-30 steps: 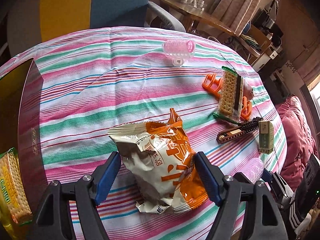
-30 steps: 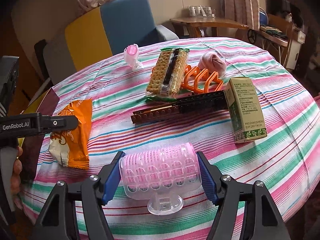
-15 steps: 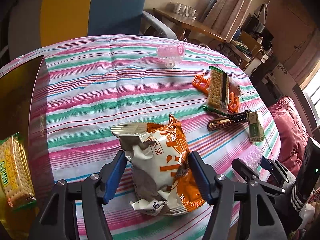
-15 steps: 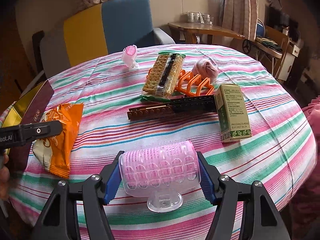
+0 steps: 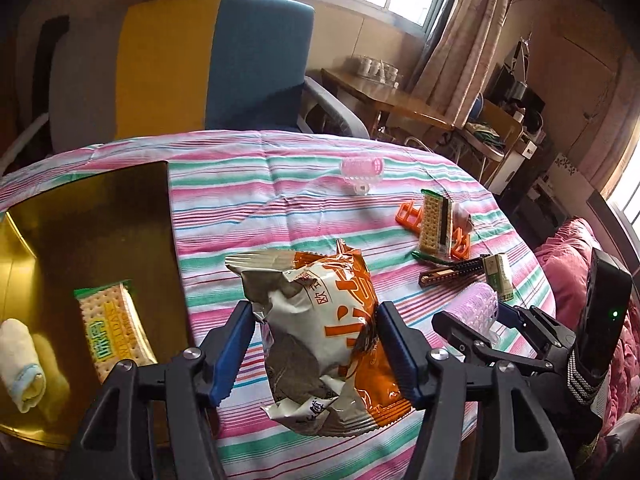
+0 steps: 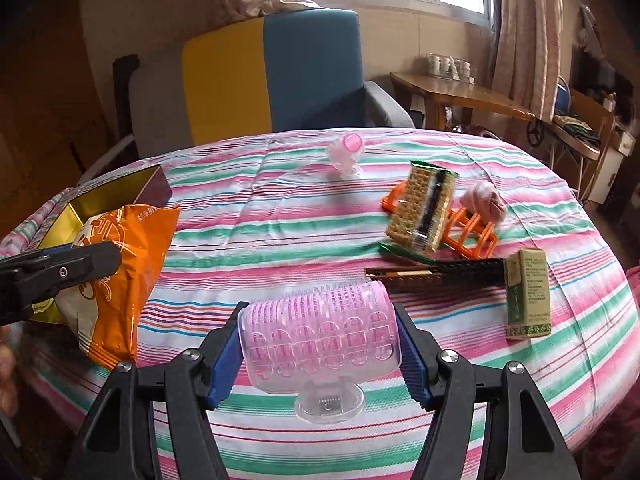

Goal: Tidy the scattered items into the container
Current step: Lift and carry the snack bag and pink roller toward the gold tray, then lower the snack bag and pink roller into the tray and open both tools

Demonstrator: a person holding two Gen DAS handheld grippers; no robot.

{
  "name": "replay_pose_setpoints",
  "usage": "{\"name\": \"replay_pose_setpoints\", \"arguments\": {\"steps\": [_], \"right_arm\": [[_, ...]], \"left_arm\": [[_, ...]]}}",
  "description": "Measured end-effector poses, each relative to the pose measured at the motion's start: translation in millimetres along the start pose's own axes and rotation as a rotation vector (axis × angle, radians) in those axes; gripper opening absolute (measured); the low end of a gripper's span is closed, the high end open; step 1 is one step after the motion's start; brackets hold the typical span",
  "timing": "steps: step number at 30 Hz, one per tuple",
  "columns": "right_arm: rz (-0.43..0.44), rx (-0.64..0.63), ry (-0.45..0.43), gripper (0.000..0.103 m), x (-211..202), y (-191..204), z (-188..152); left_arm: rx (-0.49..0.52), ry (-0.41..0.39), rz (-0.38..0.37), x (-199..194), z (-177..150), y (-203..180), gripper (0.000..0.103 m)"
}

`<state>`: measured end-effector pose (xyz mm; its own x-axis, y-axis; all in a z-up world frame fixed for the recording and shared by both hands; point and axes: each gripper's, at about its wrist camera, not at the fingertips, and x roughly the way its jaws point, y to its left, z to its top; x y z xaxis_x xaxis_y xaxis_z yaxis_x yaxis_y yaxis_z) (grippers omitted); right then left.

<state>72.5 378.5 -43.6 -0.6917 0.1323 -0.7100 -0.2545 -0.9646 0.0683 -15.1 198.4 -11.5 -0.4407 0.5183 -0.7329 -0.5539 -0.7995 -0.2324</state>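
A round table [image 5: 248,184] holds a box [image 5: 80,216] at its left edge, with a cracker packet [image 5: 110,330] and rolled cloth [image 5: 20,364] inside. Far right, another cracker packet [image 6: 426,210] leans on a rack [image 6: 472,232]; a carton [image 6: 528,294] lies nearer.

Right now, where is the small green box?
In the right wrist view the green box lies on the striped tablecloth at the right, against the end of the dark comb, just below the orange rack.

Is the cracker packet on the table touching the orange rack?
Touching. The right wrist view shows the cracker packet propped at a tilt against the orange rack, no gap between them.
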Motion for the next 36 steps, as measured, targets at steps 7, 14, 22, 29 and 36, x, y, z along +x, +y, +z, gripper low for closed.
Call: {"name": "replay_pose_setpoints", "arguments": {"steps": [7, 14, 22, 29, 36], "right_arm": [[0.078, -0.072, -0.034, 0.068, -1.6, 44.0, 17.5], [0.159, -0.123, -0.060, 0.068, -2.8, 87.3, 34.4], [0.243, -0.190, -0.060, 0.068, 5.7, 144.4, 49.0], [0.295, -0.238, -0.033, 0.068, 26.2, 190.5, 61.9], [0.304, -0.312, 0.024, 0.068, 60.5, 234.2, 71.7]], "left_arm": [[-0.079, -0.046, 0.075, -29.3, -2.8, 41.0, 0.064], [-0.142, -0.087, 0.169, -53.4, -10.6, 81.8, 0.064], [-0.225, -0.106, 0.252, -67.1, -20.1, 131.7, 0.064], [-0.260, -0.087, 0.315, -62.9, -22.0, 172.6, 0.064], [-0.261, -0.050, 0.358, -50.4, -18.5, 202.8, 0.064]]}}
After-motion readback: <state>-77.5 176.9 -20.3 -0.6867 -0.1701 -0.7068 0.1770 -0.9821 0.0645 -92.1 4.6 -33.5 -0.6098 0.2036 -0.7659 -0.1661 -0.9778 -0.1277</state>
